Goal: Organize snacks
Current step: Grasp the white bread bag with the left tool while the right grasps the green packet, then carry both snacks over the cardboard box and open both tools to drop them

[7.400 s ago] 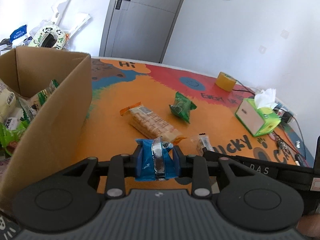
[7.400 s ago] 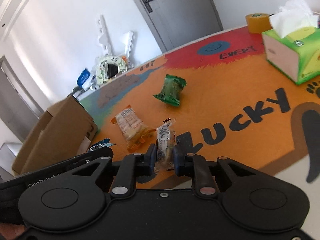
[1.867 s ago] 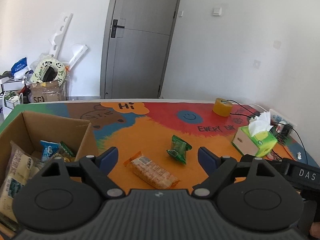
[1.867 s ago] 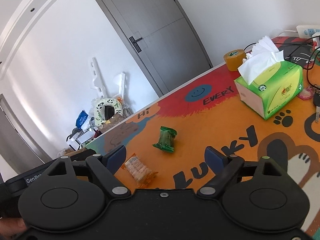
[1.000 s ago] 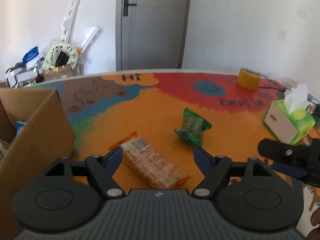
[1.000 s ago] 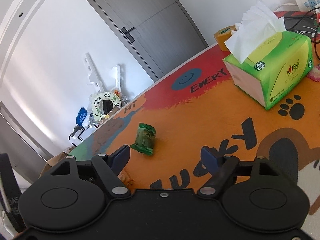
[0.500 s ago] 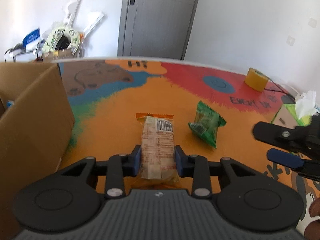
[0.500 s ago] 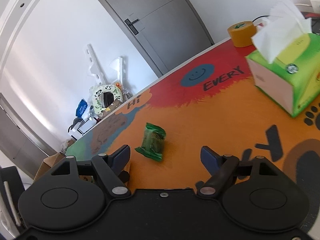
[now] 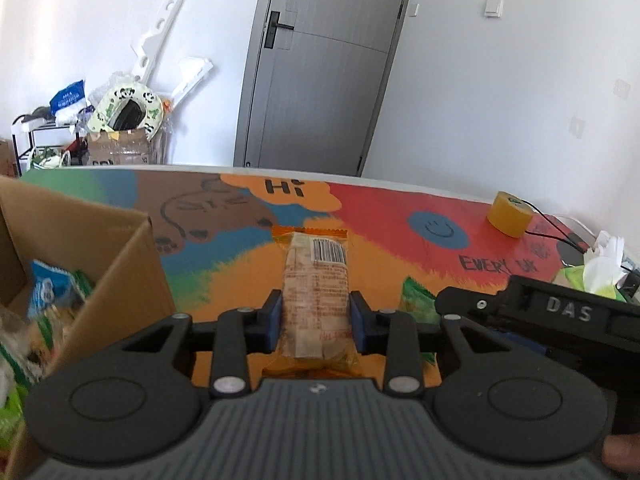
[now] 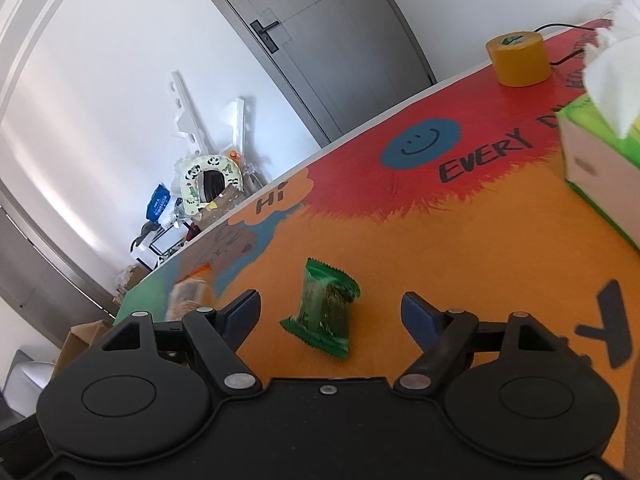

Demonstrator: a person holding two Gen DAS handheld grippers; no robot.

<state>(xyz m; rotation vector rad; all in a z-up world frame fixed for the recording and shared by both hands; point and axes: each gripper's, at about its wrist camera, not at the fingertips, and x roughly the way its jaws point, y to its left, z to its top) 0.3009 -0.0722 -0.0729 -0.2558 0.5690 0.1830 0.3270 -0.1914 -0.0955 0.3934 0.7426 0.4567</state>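
Observation:
My left gripper (image 9: 316, 320) is shut on a long cracker pack (image 9: 316, 280) with orange ends and holds it lifted above the mat, pointing away from me. The open cardboard box (image 9: 100, 264) stands just to its left, with several snack packs inside, among them a blue one (image 9: 50, 288). My right gripper (image 10: 332, 316) is open, its jaws on either side of a green snack pack (image 10: 326, 308) that lies on the orange mat. The same green pack peeks out beside the left gripper (image 9: 416, 300). The cracker pack shows blurred at the left of the right wrist view (image 10: 190, 292).
A green tissue box (image 10: 604, 160) stands at the right, close to the right gripper. A yellow tape roll (image 10: 518, 58) with a black cable sits at the mat's far edge. The right gripper's body (image 9: 560, 316) crosses the left view. Clutter stands by the wall beyond the table.
My left gripper has lifted the cracker pack off the mat and turned toward the box. My right gripper has moved in closer over the green pack, still open.

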